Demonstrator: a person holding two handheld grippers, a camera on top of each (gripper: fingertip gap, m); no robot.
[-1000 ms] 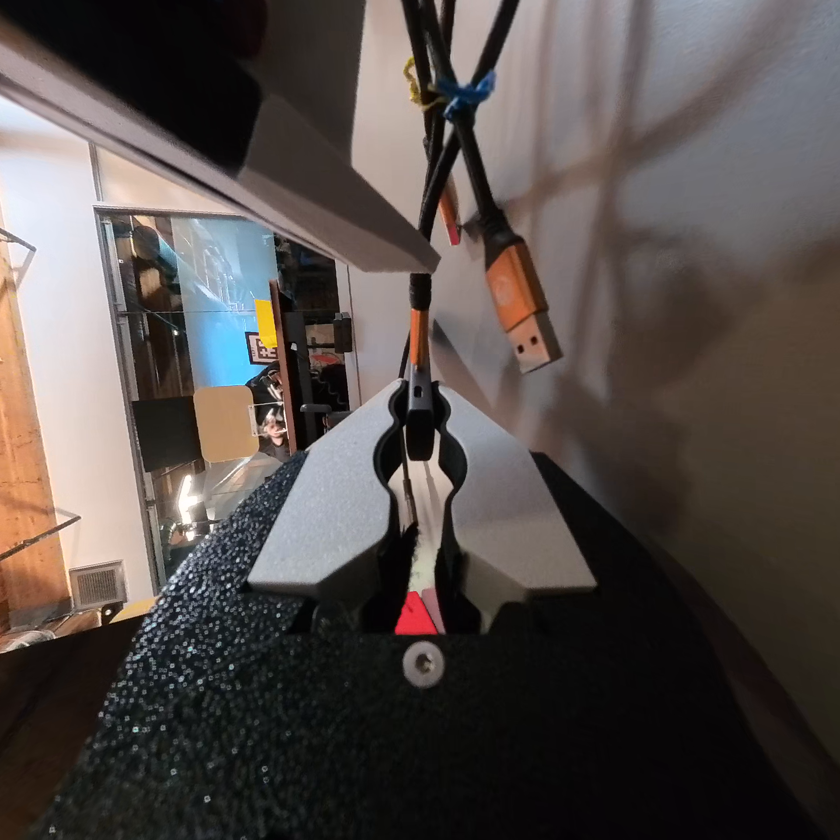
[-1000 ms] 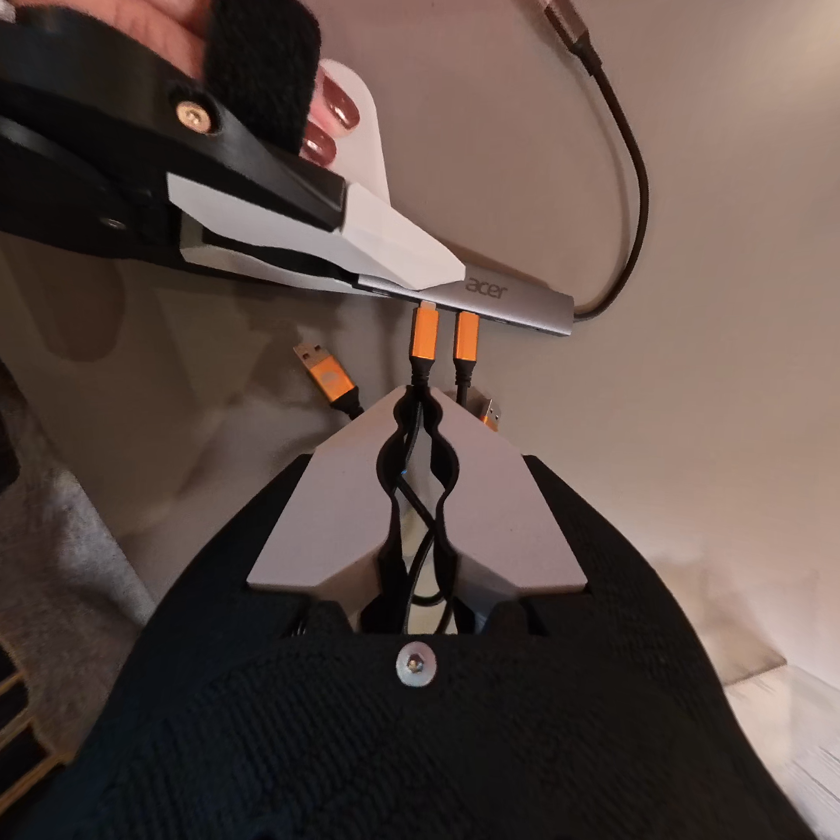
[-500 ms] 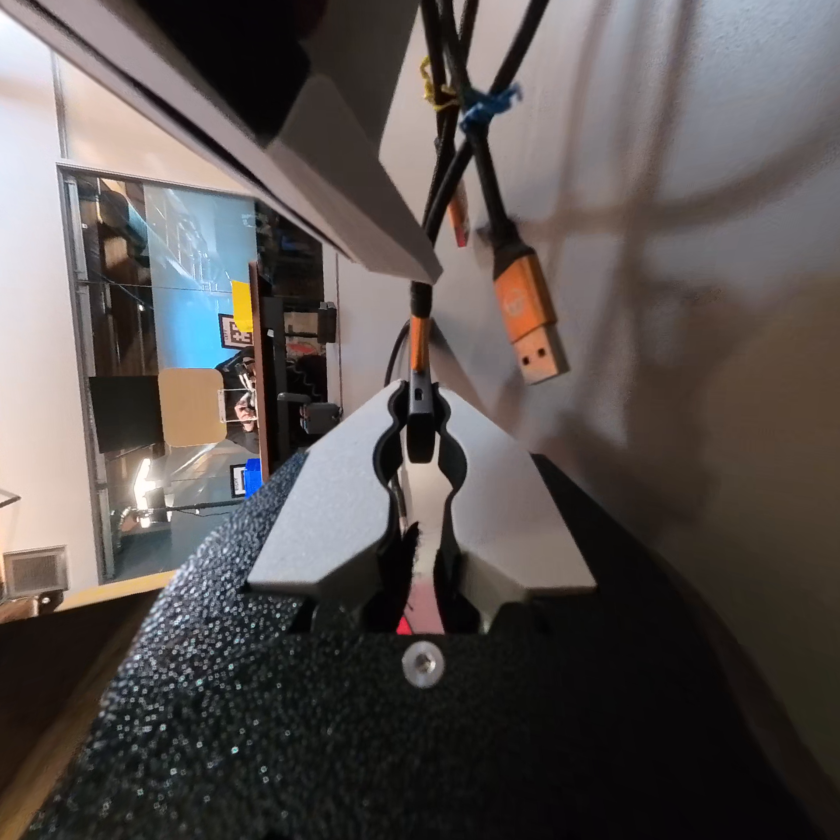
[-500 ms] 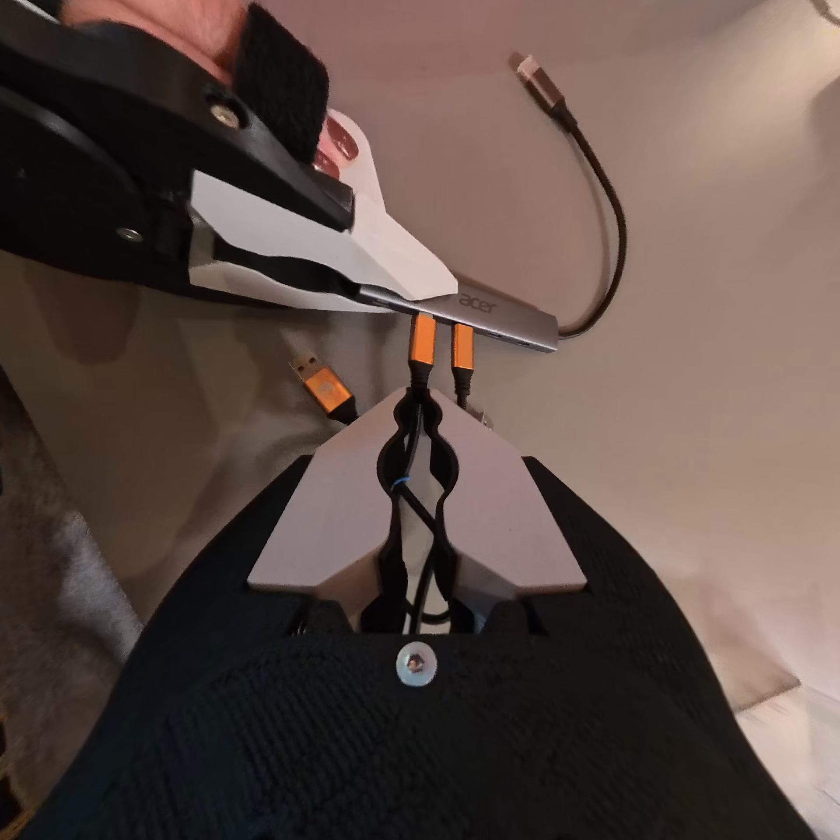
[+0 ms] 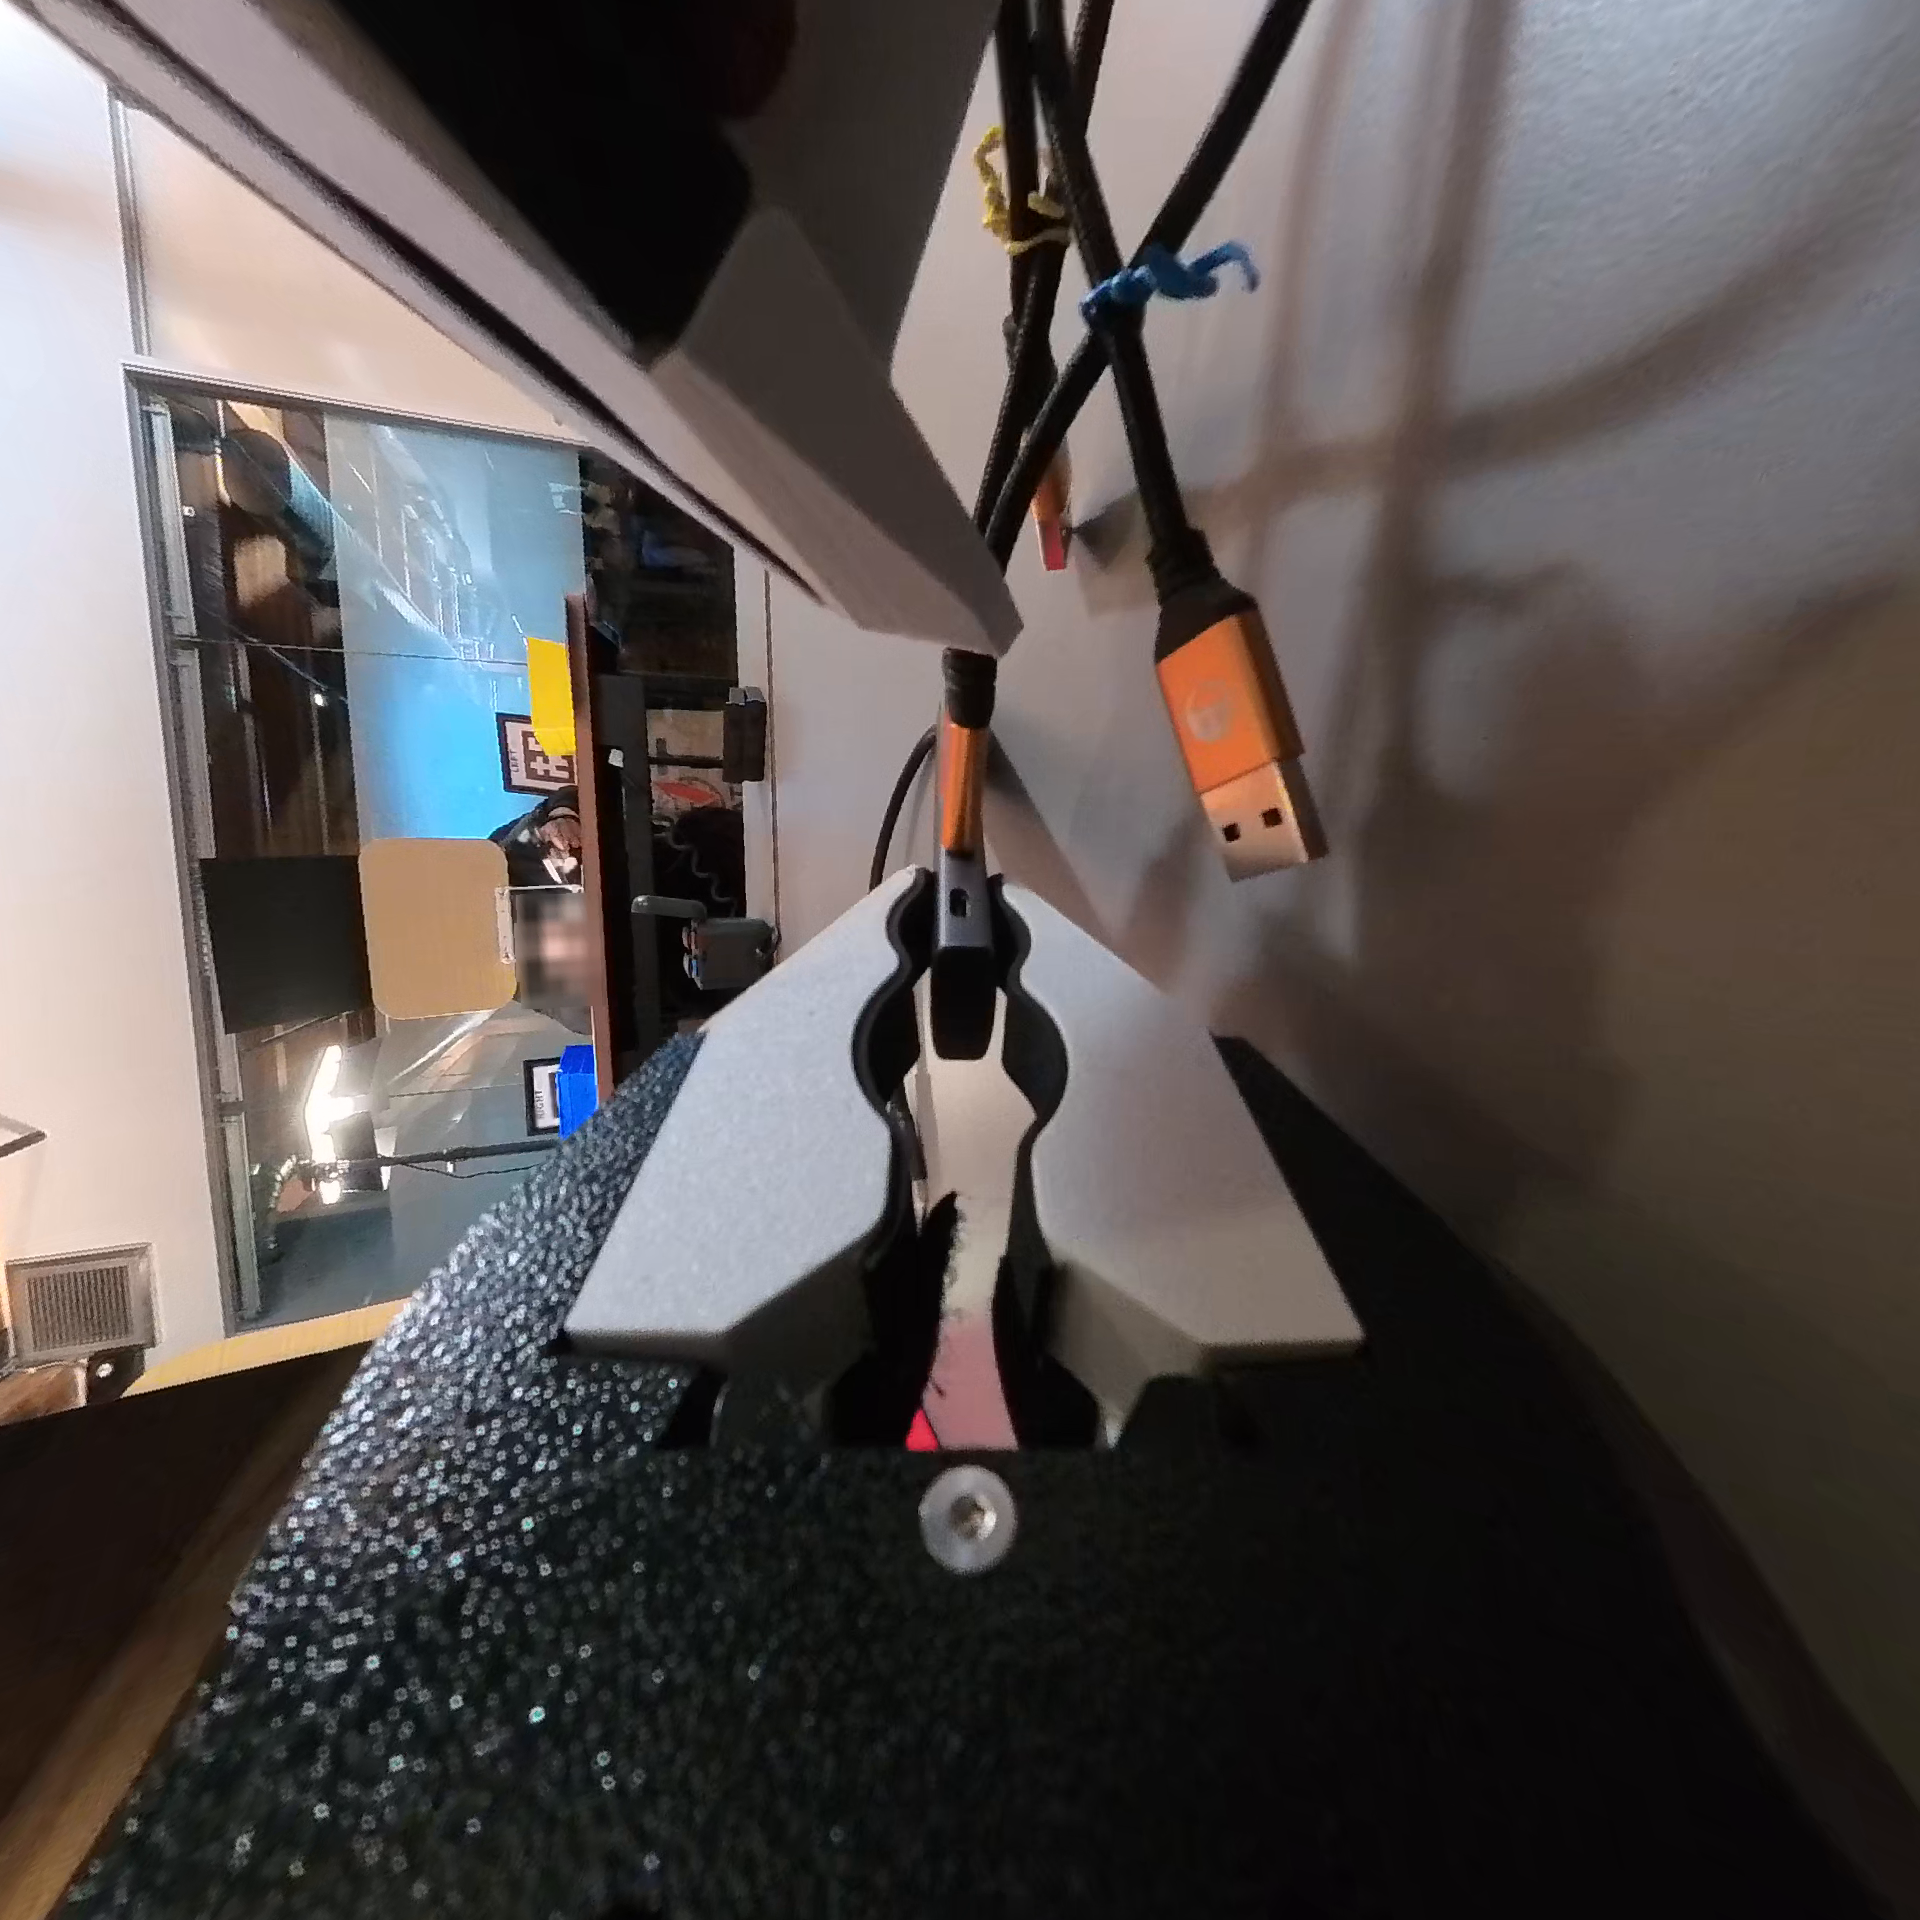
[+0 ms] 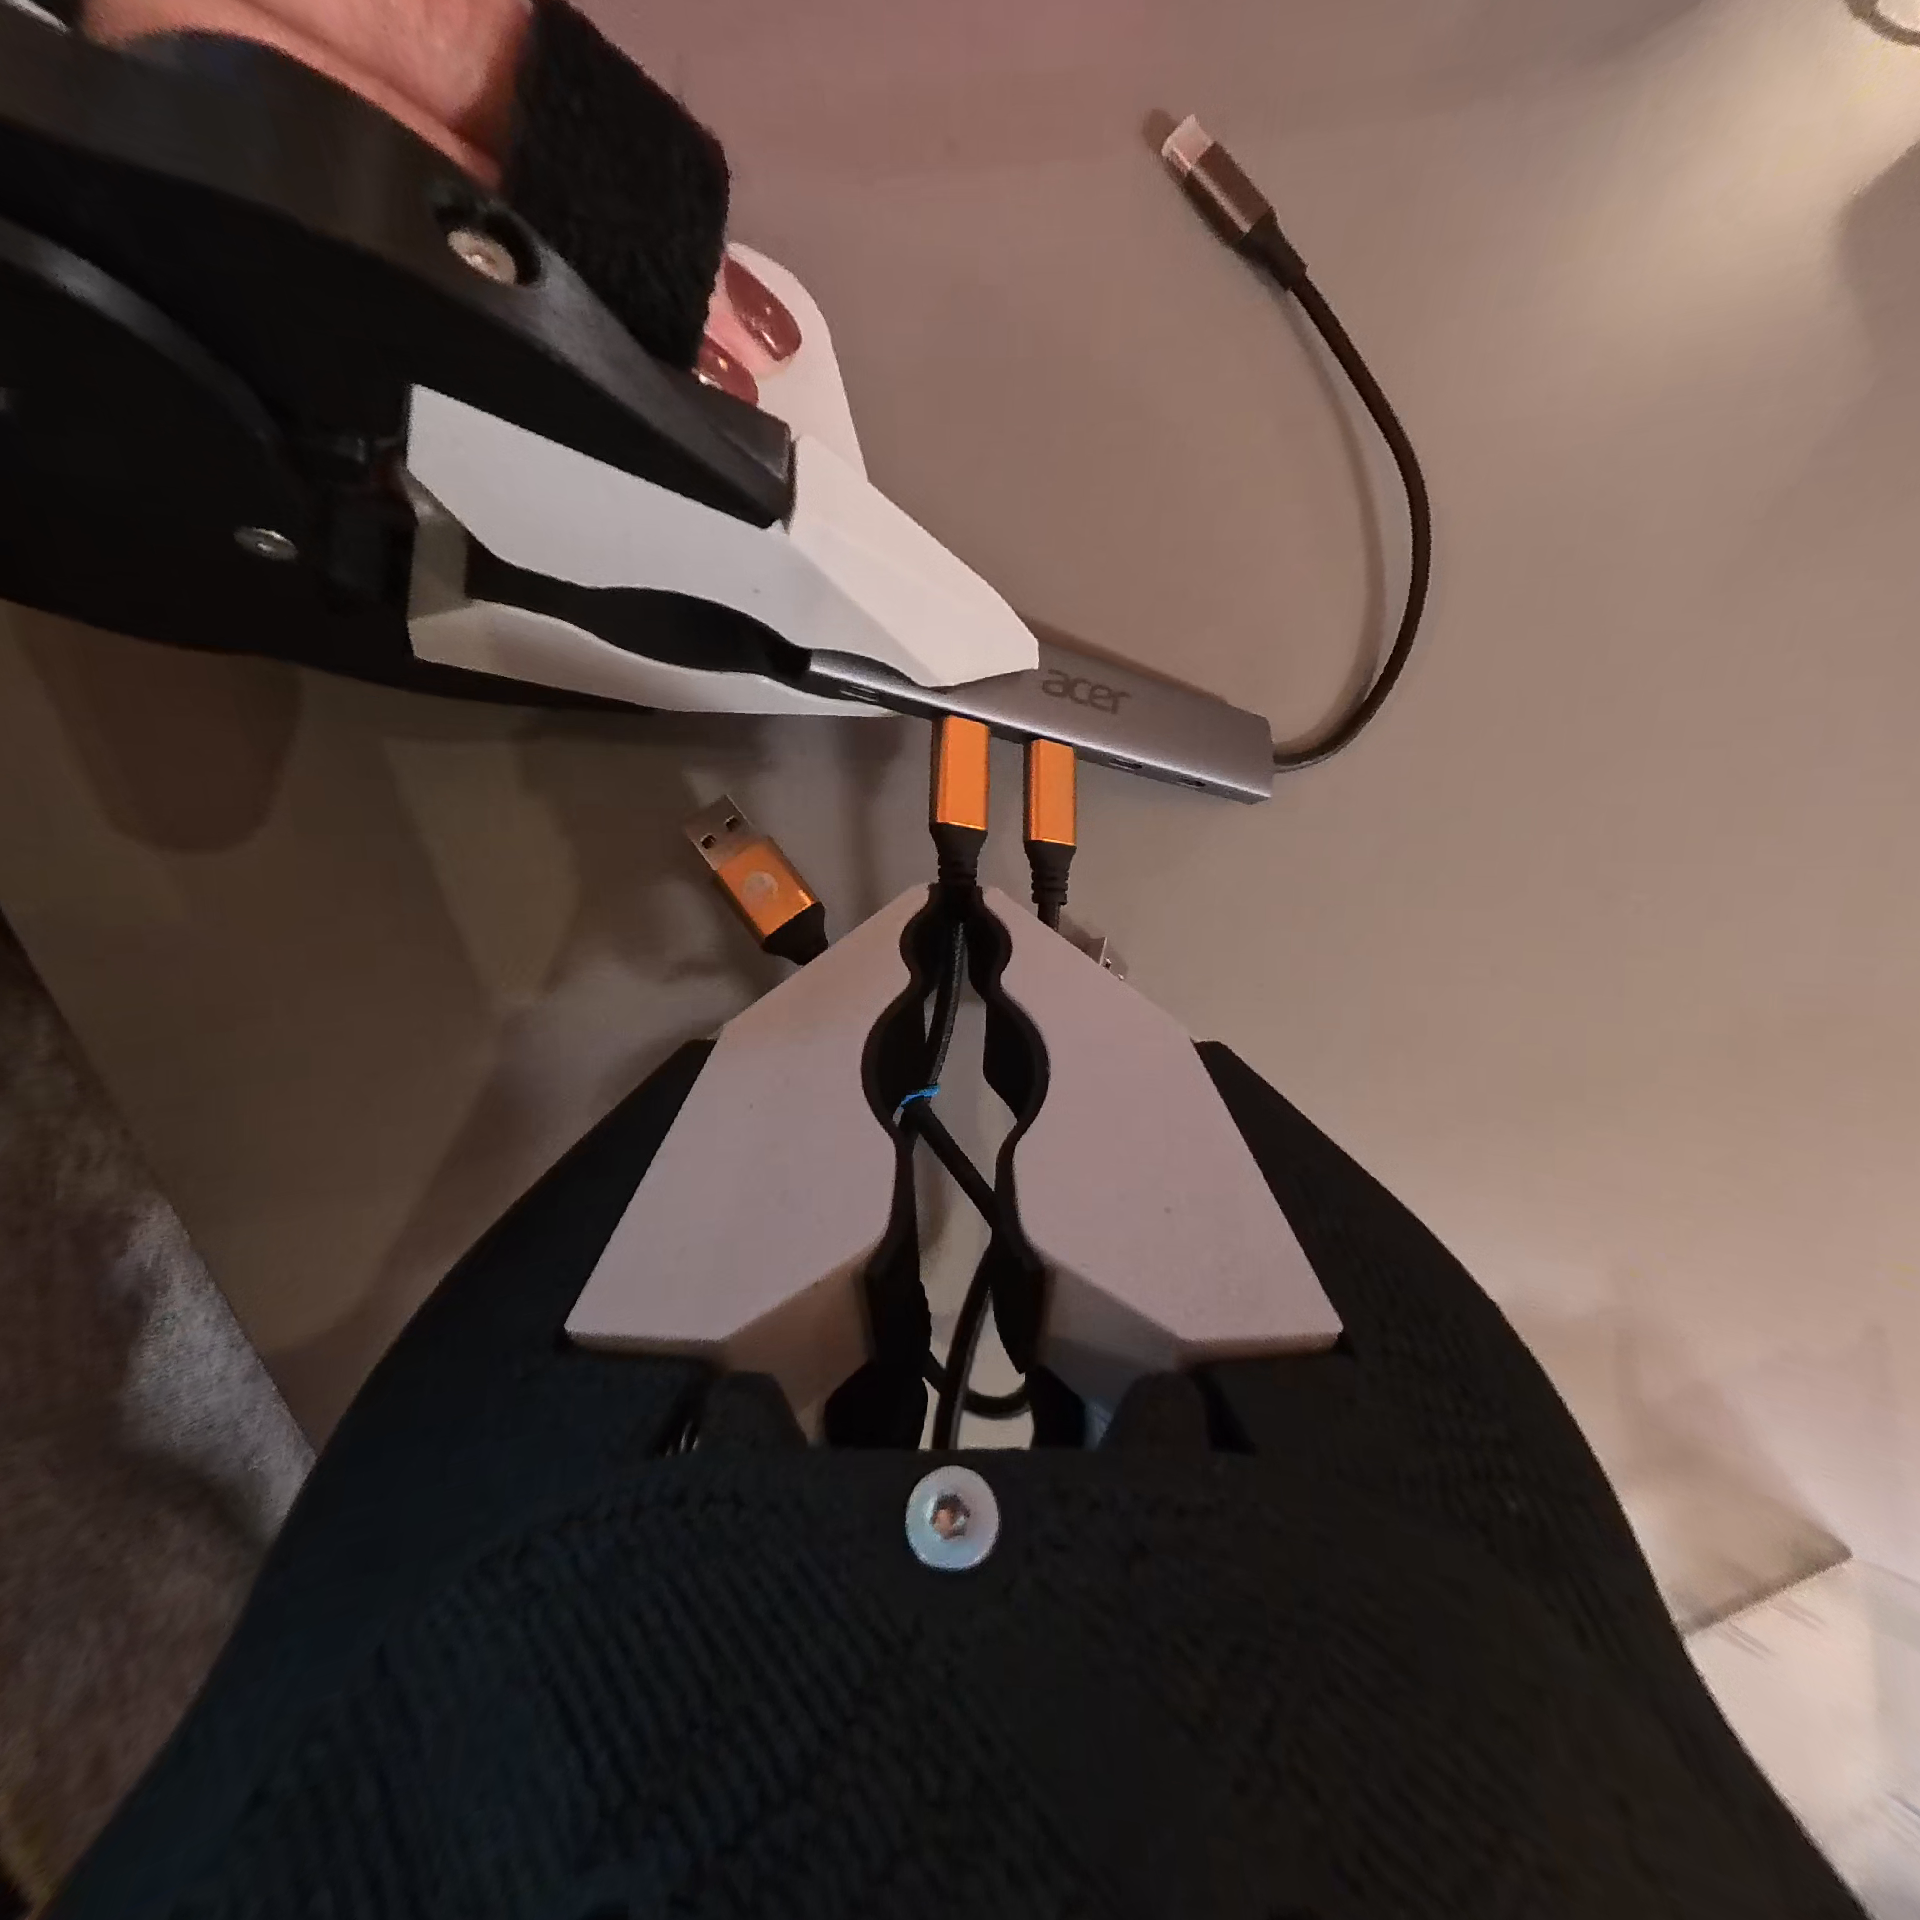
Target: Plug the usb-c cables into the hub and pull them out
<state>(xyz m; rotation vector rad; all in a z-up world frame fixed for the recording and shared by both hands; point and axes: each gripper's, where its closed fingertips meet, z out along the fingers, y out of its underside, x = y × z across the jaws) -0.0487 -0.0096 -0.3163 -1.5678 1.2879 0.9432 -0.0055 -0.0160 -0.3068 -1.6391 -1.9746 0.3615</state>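
In the right wrist view a slim grey hub (image 6: 1143, 717) is held at its left end by my left gripper (image 6: 914, 681), which is shut on it. Two orange USB-C plugs (image 6: 958, 769) (image 6: 1049, 790) sit in the hub's side ports. My right gripper (image 6: 954, 906) is shut on the black cable just behind the left plug. In the left wrist view my left gripper (image 5: 958, 899) clamps the hub (image 5: 961, 920) edge-on, with one orange plug (image 5: 961, 790) above it. The right gripper's grey finger (image 5: 831, 468) crosses the top left.
An orange USB-A plug (image 6: 753, 883) lies loose on the pale table (image 6: 1558, 1039); it also shows in the left wrist view (image 5: 1236, 748). The hub's own black lead (image 6: 1392, 582) curls to a free plug (image 6: 1216, 177). Grey cloth (image 6: 83, 1247) lies at the left. The gap from one gripper's tips to the other's is roughly 5 centimeters.
Both views have shifted: the hub and both grippers moved together, and the hub's free lead plug has come into the right wrist view. Both orange plugs stay seated in the hub.
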